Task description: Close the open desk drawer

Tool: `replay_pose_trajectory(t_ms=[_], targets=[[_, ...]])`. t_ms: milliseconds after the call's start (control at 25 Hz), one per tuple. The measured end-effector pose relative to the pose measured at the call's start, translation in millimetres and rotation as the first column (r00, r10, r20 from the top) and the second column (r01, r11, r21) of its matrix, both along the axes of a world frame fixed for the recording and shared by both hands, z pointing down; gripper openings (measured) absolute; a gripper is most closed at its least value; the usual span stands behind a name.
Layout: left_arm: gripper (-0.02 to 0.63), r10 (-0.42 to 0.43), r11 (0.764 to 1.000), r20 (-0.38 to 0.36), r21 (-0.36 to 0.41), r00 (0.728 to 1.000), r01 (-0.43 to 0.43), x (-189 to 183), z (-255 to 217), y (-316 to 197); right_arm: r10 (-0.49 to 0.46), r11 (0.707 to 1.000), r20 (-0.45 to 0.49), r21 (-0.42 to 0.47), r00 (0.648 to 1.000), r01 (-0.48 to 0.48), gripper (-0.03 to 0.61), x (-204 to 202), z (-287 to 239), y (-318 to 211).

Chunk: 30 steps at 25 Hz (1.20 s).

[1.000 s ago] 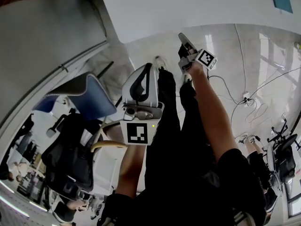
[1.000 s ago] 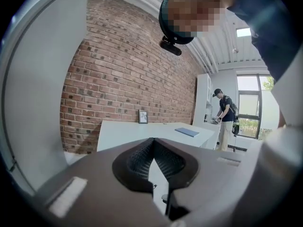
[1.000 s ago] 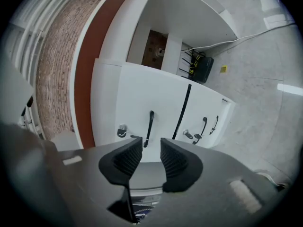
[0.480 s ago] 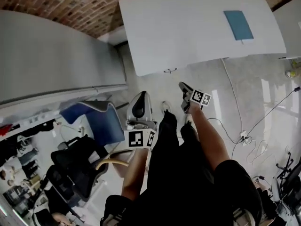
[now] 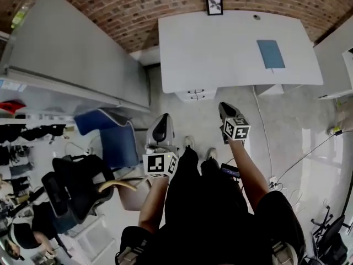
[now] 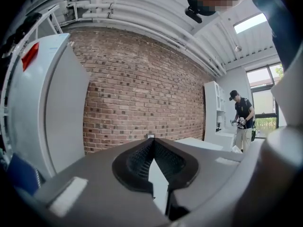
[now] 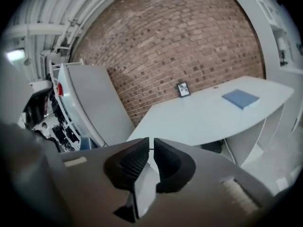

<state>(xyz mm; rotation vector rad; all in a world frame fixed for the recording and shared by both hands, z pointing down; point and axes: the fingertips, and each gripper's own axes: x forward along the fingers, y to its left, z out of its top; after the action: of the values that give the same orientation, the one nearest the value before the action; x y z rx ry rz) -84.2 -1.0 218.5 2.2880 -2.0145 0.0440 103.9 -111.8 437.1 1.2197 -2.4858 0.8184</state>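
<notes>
A white desk (image 5: 220,54) stands against the brick wall, also visible in the right gripper view as a desk (image 7: 208,117). A white drawer unit (image 5: 193,94) with two handles peeks out below the desk's front edge; I cannot tell how far a drawer stands out. My left gripper (image 5: 164,118) hangs over the floor short of the unit, and in its own view the left gripper (image 6: 152,141) is shut on nothing. My right gripper (image 5: 223,106) points down toward the desk. The right gripper (image 7: 151,140) is closing, a thin gap left, nothing between the jaws.
A blue book (image 5: 271,53) and a small picture frame (image 5: 214,5) lie on the desk. A grey partition (image 5: 77,54), a blue chair (image 5: 113,137) and a black office chair (image 5: 71,186) stand at left. Cables (image 5: 309,153) trail at right. A person (image 6: 242,119) stands far off.
Both grippers have risen. The head view has swung up from the floor, so the whole desk and the brick wall now show. The right gripper has rolled about its own axis.
</notes>
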Motion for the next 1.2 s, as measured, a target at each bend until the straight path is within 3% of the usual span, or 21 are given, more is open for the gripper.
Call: replay_pose_trajectory(t_ms=[240, 400, 720, 1200], targets=[[0.017, 0.007, 1.0, 0.002, 0.016, 1.0, -0.007, 2.8, -10.7, 29.2, -0.048, 0.982, -0.045, 0.18, 0.998, 0.056, 0.009, -1.0, -87.2, 40.6], [0.018, 0.024, 1.0, -0.004, 0.017, 1.0, -0.024, -1.9, -18.0, 39.2, -0.068, 0.964, -0.061, 0.254, 0.996, 0.081, 0.003, -10.4, -132.9, 67.2], [0.017, 0.068, 0.998, 0.003, 0.018, 0.998, -0.068, -11.7, -20.4, 56.5, -0.057, 0.959, -0.013, 0.278, 0.998, 0.058, 0.003, -26.8, -171.9, 115.0], [0.018, 0.116, 0.993, 0.009, 0.027, 0.993, -0.116, -9.8, -16.5, 63.4, -0.055, 0.953, -0.003, 0.299, 0.998, 0.054, 0.002, -38.3, -182.3, 122.9]])
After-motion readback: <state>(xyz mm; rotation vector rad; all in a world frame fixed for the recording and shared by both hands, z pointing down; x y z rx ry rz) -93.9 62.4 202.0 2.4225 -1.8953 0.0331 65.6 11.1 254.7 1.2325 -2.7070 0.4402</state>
